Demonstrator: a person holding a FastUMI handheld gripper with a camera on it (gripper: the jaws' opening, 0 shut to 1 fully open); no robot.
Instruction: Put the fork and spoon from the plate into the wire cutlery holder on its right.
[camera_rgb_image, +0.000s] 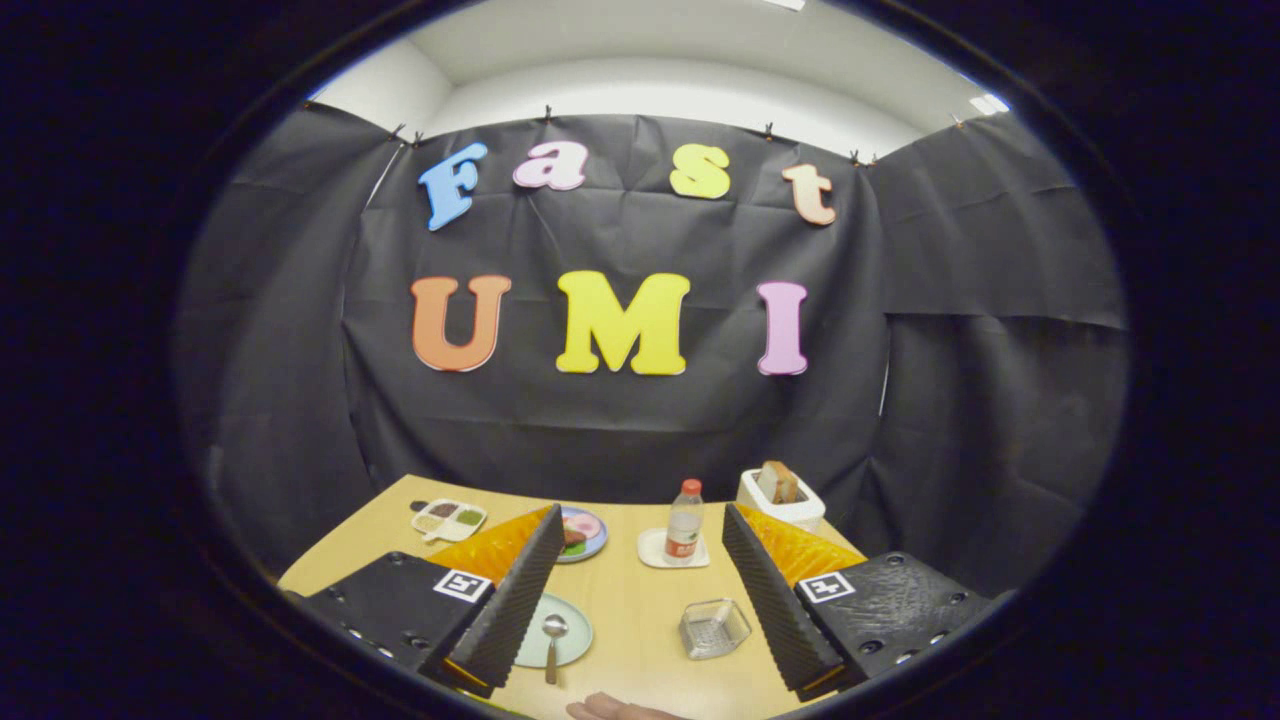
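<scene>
Left finger (505, 600) overlapping plate (572, 632); fork hidden or absent, cannot tell. Spoon (552, 634) lying on plate, bowl away from gripper, handle over near rim. Gripper (640, 590) spread wide, holding nothing, raised above table (630, 600). Wire cutlery holder (714, 628) just right of plate, between fingers. Risks: thin flat spoon likely to slip from pads; light holder liable to tip if struck. Hand (615, 710) near table edge, possible obstruction.

Spoon (552, 632) on pale plate (570, 640); wire holder (714, 628) right, upright.
</scene>
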